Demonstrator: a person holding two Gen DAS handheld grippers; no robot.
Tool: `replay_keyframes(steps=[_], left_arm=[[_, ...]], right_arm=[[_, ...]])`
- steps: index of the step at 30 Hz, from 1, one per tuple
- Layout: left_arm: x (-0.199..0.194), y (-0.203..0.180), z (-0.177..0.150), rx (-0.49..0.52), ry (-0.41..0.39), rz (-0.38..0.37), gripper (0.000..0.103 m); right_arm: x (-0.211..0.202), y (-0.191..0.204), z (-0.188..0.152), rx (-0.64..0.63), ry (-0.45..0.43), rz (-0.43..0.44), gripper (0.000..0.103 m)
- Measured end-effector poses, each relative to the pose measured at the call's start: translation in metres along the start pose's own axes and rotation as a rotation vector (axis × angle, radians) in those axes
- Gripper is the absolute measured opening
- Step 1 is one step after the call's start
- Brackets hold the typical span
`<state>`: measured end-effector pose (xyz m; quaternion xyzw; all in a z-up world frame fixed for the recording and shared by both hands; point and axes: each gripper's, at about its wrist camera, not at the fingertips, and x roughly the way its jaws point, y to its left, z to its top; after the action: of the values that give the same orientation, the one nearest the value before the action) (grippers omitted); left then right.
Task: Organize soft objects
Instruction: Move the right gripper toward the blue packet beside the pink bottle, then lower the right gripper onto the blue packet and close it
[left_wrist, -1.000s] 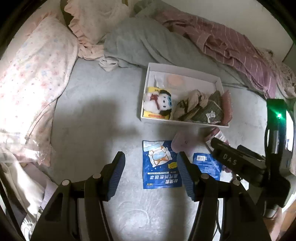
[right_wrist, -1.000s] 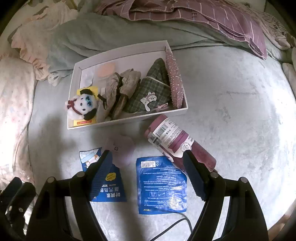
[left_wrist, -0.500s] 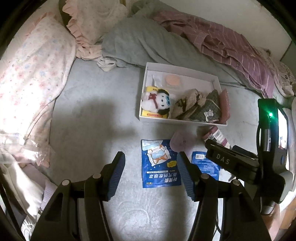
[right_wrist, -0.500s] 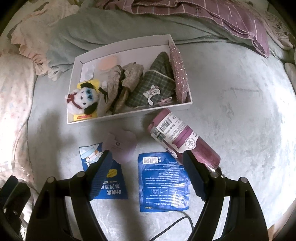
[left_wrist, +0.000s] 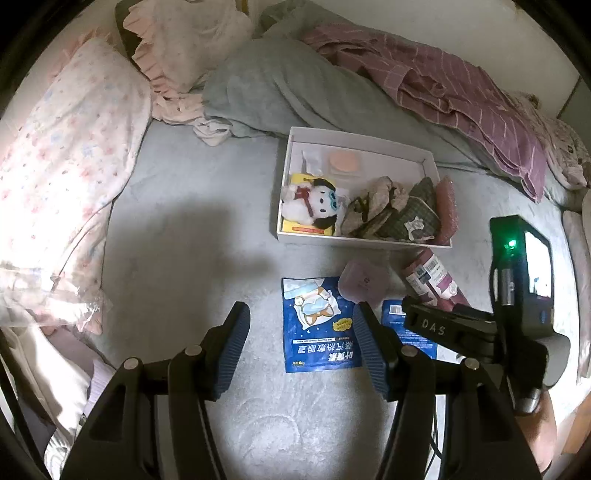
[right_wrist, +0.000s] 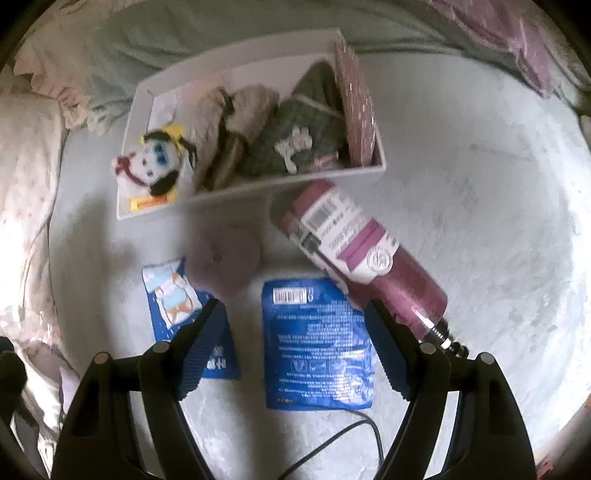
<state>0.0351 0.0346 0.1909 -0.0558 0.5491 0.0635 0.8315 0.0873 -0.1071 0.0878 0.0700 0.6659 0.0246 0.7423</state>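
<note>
While we hover over the bed, our white box sits ahead, packed: a plush dog on its left side, crumpled beige cloth in the middle, a green plaid pouch and a pink sparkly pouch standing against its right wall, a peach pad at the back. Just outside its near wall lie a maroon bottle on its side, a round mauve case overlapping one blue packet, and a second blue packet beside it. Our left hand-held gripper is spread wide, pinching nothing; our right hand-held gripper is likewise spread, straddling that second packet. Rumpled grey blanket and striped purple cloth crowd behind.
</note>
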Motion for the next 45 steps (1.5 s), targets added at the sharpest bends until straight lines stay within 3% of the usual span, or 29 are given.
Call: replay_keyframes(steps=[6, 10, 16, 18, 22, 26, 35, 38, 40, 42, 45], left_arm=[[0.001, -0.005, -0.001, 0.022, 0.0, -0.037, 0.058], [0.015, -0.004, -0.002, 0.006, 0.032, -0.078, 0.058], [0.055, 0.005, -0.002, -0.077, 0.134, -0.113, 0.058], [0.07, 0.01, -0.002, -0.131, 0.176, -0.129, 0.058], [0.096, 0.021, -0.005, -0.234, 0.251, -0.179, 0.056], [0.111, 0.026, -0.005, -0.269, 0.278, -0.175, 0.056], [0.136, 0.024, -0.009, -0.279, 0.344, -0.145, 0.056], [0.136, 0.023, -0.009, -0.278, 0.347, -0.142, 0.056], [0.137, 0.022, -0.008, -0.282, 0.344, -0.14, 0.056], [0.139, 0.021, -0.006, -0.288, 0.341, -0.146, 0.056], [0.142, 0.02, -0.005, -0.302, 0.344, -0.161, 0.056]], right_arm=[[0.03, -0.017, -0.005, 0.006, 0.109, -0.007, 0.079], [0.04, -0.026, -0.006, 0.032, 0.138, 0.055, 0.079], [0.065, -0.041, -0.011, 0.061, 0.217, -0.005, 0.079], [0.073, -0.044, -0.012, 0.071, 0.23, -0.014, 0.082], [0.083, -0.031, -0.01, 0.026, 0.238, -0.003, 0.103], [0.096, -0.009, -0.008, -0.034, 0.259, -0.122, 0.103], [0.1, -0.007, -0.006, -0.044, 0.23, -0.116, 0.103], [0.088, -0.006, -0.003, -0.033, 0.209, -0.113, 0.091], [0.077, -0.014, -0.005, 0.003, 0.187, -0.088, 0.067], [0.067, -0.023, -0.003, 0.031, 0.165, -0.062, 0.054], [0.062, -0.024, -0.005, 0.039, 0.159, -0.028, 0.042]])
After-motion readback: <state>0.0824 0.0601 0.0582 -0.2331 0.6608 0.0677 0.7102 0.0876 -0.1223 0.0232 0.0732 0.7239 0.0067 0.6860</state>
